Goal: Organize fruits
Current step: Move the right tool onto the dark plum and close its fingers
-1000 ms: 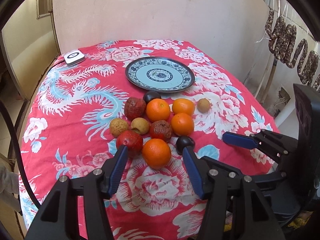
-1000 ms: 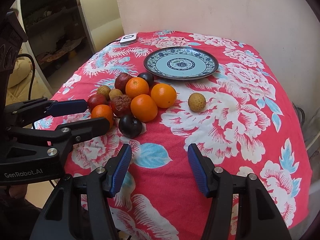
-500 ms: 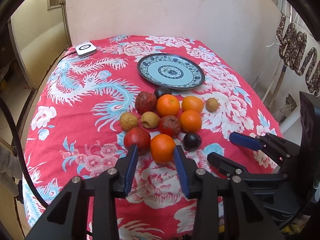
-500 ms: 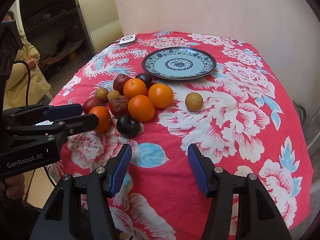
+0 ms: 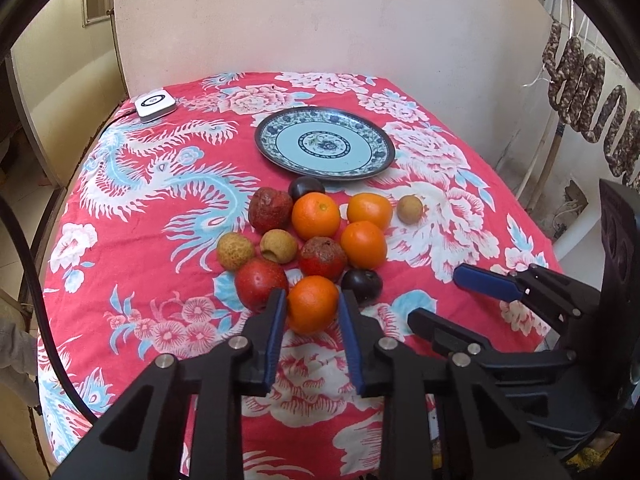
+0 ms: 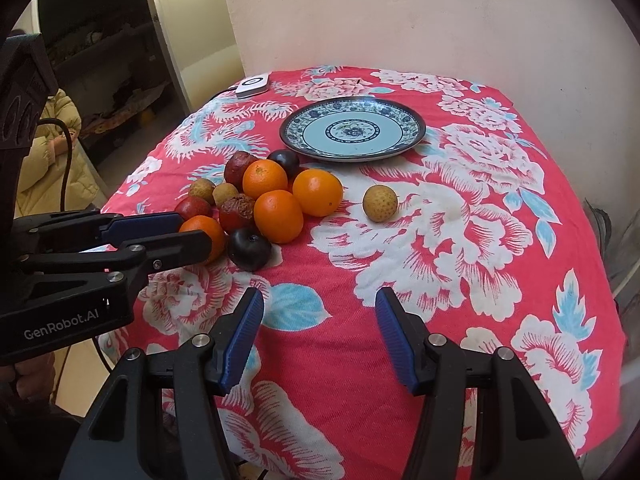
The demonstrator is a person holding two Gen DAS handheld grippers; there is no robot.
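Left gripper (image 5: 312, 306) low over the near edge of the fruit pile, its blue-padded fingers (image 5: 276, 332) set on either side of the nearest orange (image 5: 313, 304). Pads look to touch or nearly touch the peel; cannot tell from either view whether they truly grip it. Orange sits on the red floral tablecloth (image 5: 132, 312).

Right gripper (image 6: 318, 336) spread wide over bare cloth, nothing between its fingers, well apart from the fruit.

Just beside the nearest orange: a red apple (image 5: 260, 283) to its left, a dark plum (image 5: 362, 282) to its right. Behind them a wrinkled red fruit (image 5: 322, 258), two tan lychee-like fruits (image 5: 256, 248), and three more oranges (image 5: 316, 216) clustered and touching. Another wrinkled red fruit (image 5: 270, 210) and a second dark plum (image 5: 306, 187) at the back of the pile. One small tan fruit (image 6: 380, 203) lies alone, apart to the right.

Beyond the pile, a blue-patterned plate (image 5: 280, 152), near the second plum. Farthest, a small white device (image 5: 154, 103) at the left rear corner, by the wall.
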